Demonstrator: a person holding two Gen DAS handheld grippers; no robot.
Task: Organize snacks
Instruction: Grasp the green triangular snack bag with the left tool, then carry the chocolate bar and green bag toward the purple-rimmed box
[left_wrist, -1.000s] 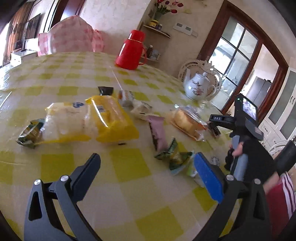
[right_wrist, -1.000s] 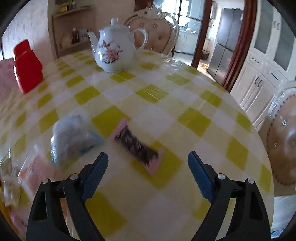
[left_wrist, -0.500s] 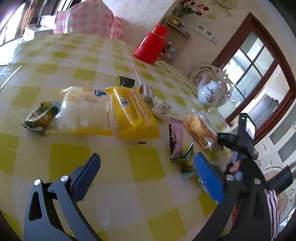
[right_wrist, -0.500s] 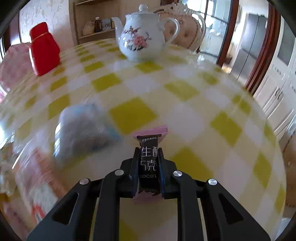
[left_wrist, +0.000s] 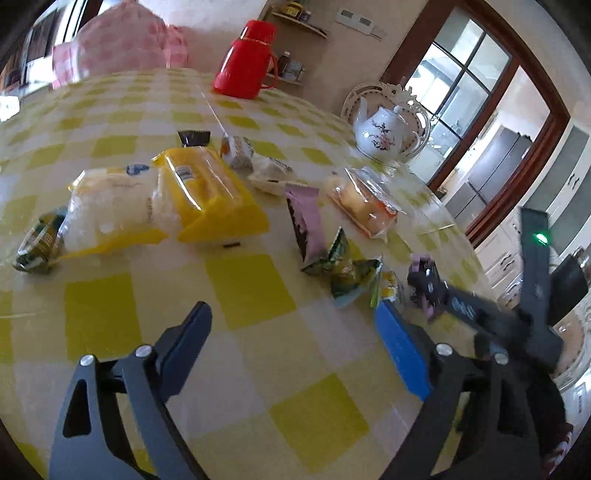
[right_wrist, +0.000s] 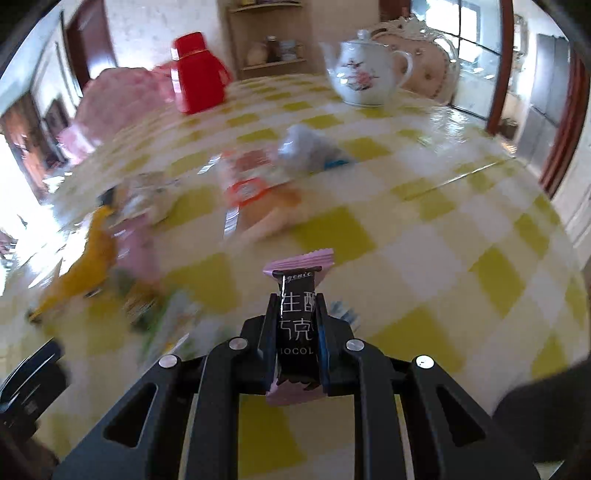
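Right gripper (right_wrist: 297, 332): clamped on black chocolate bar in pink-edged wrapper (right_wrist: 297, 295), lower centre, above yellow-checked tabletop (right_wrist: 424, 229). Left gripper (left_wrist: 291, 339): wide, jaws just narrowing, nothing between.

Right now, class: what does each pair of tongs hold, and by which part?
Right tongs: a pink-and-black chocolate bar, pinched across its middle. Left tongs: open, nothing held.

I note a yellow-checked tablecloth (left_wrist: 251, 280), a wood-framed glazed door (left_wrist: 476, 70), wall shelves (right_wrist: 266, 62), and bright daylight.
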